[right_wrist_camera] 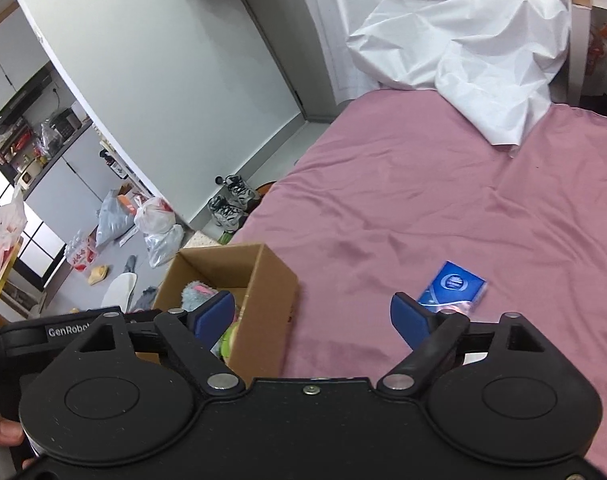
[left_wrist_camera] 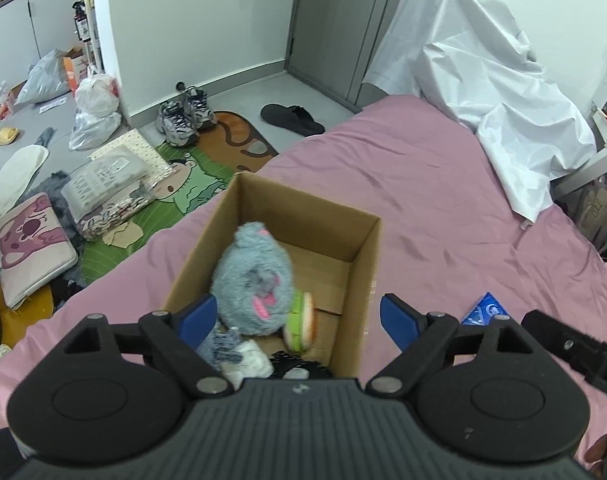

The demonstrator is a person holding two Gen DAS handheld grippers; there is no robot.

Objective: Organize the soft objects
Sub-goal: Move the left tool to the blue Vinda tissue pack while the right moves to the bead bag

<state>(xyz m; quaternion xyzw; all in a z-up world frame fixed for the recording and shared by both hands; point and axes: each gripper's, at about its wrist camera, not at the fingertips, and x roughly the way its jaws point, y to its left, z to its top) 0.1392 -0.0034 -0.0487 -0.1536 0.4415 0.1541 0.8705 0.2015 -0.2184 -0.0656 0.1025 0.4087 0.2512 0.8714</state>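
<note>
Several soft toys sit in the cardboard box (left_wrist_camera: 363,264) at lower centre of the left wrist view: grey plush (left_wrist_camera: 253,276) on top, burger plush (left_wrist_camera: 301,322) touching its right side, small fabric bits below. All look light and squashy; pinch the fluffy body anywhere. Blue packet (right_wrist_camera: 453,286) lies on the pink bed (right_wrist_camera: 423,184), right of box. Left gripper (left_wrist_camera: 297,318) wide, empty, above box. Right gripper (right_wrist_camera: 313,318) wide, empty, over bed.
</note>
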